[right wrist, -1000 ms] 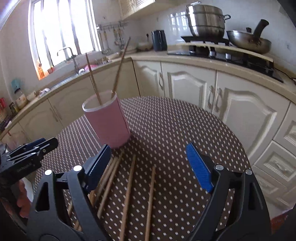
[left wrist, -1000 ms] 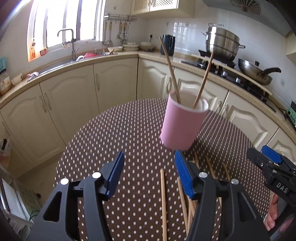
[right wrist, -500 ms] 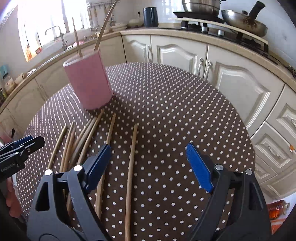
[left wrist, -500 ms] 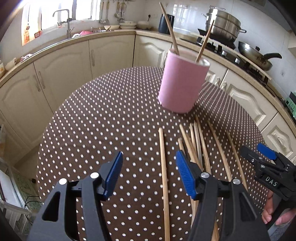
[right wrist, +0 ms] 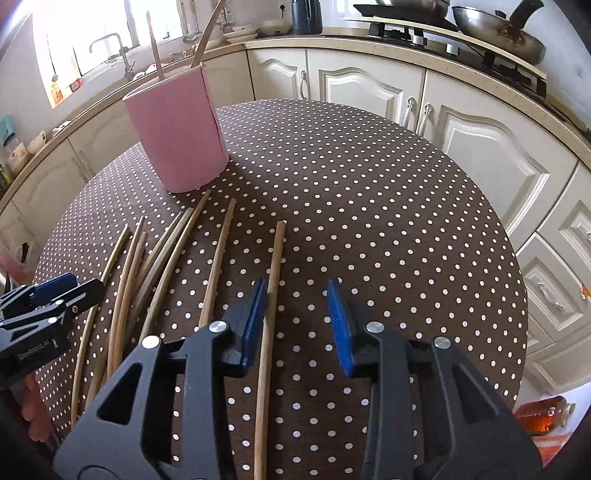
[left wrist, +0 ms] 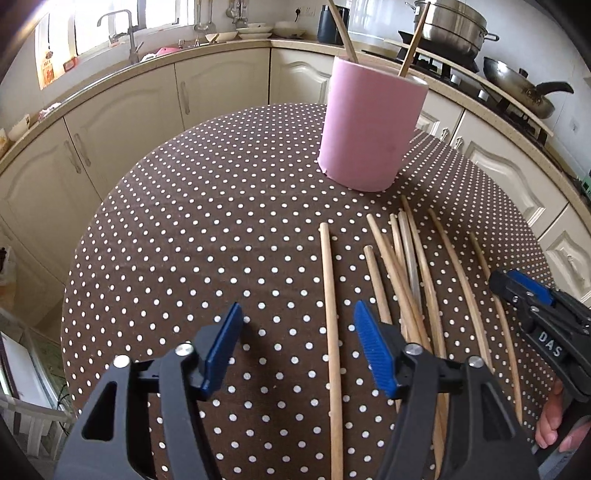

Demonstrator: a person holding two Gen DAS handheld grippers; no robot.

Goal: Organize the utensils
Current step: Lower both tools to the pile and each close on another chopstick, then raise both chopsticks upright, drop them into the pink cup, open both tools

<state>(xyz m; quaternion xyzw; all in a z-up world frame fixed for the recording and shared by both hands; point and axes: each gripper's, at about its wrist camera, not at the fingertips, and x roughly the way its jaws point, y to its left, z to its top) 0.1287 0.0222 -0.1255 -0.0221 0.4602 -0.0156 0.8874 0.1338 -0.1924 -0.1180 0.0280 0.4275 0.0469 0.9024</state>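
Observation:
A pink cup (left wrist: 371, 125) stands on the round brown polka-dot table (left wrist: 207, 229) with two chopsticks (left wrist: 341, 31) leaning in it; it also shows in the right wrist view (right wrist: 177, 133). Several wooden chopsticks (left wrist: 406, 266) lie loose in front of it. My left gripper (left wrist: 297, 350) is open and empty, low over the table, with the leftmost chopstick (left wrist: 330, 317) between its jaws. My right gripper (right wrist: 297, 321) is open, partly narrowed, low around the rightmost chopstick (right wrist: 271, 295), which lies against its left pad.
Cream kitchen cabinets (left wrist: 122, 122) and a counter curve round the table. A sink and tap (left wrist: 127, 29) sit far left, a stove with a steel pot (left wrist: 448, 20) and a wok (left wrist: 517, 88) far right. The table edge drops off to the right (right wrist: 513, 295).
Both grippers pulled back from the cup and dropped lower over the loose chopsticks. The right gripper's jaws narrowed and now straddle the rightmost chopstick.

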